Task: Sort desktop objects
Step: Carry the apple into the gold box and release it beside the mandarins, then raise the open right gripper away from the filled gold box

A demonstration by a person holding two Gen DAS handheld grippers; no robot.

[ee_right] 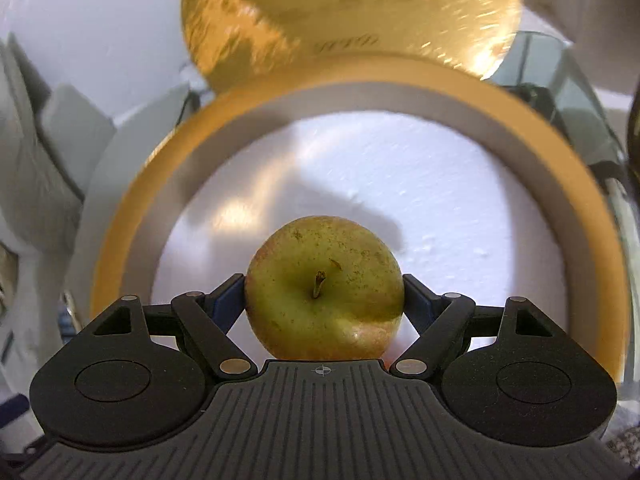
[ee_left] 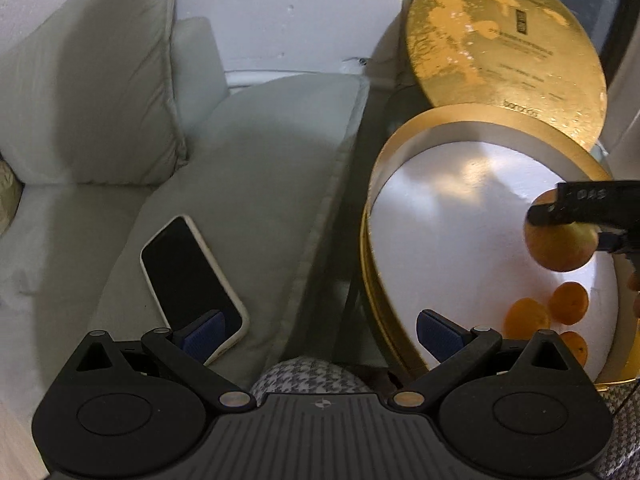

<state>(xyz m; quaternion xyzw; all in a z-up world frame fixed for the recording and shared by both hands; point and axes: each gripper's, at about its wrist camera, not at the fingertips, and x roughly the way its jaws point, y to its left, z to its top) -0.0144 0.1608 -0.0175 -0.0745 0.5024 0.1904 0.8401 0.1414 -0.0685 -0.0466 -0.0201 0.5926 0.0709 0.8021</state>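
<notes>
Clamping an apple (ee_right: 324, 288), the right gripper (ee_right: 324, 300) hides the oranges (ee_left: 568, 303).

One apple (ee_right: 323, 286). Three small oranges (ee_left: 568, 303) lie inside the one round gold box (ee_left: 460, 120). One gold lid (ee_left: 504, 44) stands behind that box. One phone (ee_left: 192, 280) lies left of the box, on cushions (ee_left: 248, 184), two in number.

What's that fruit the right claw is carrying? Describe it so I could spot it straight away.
Find the big round gold box with the white floor, its gold lid propped up behind. Over that floor, the right claw pinches an apple between its blue pads. It is yellow-green, speckled, stem facing the camera, and larger than the small oranges lying in the box.
</notes>
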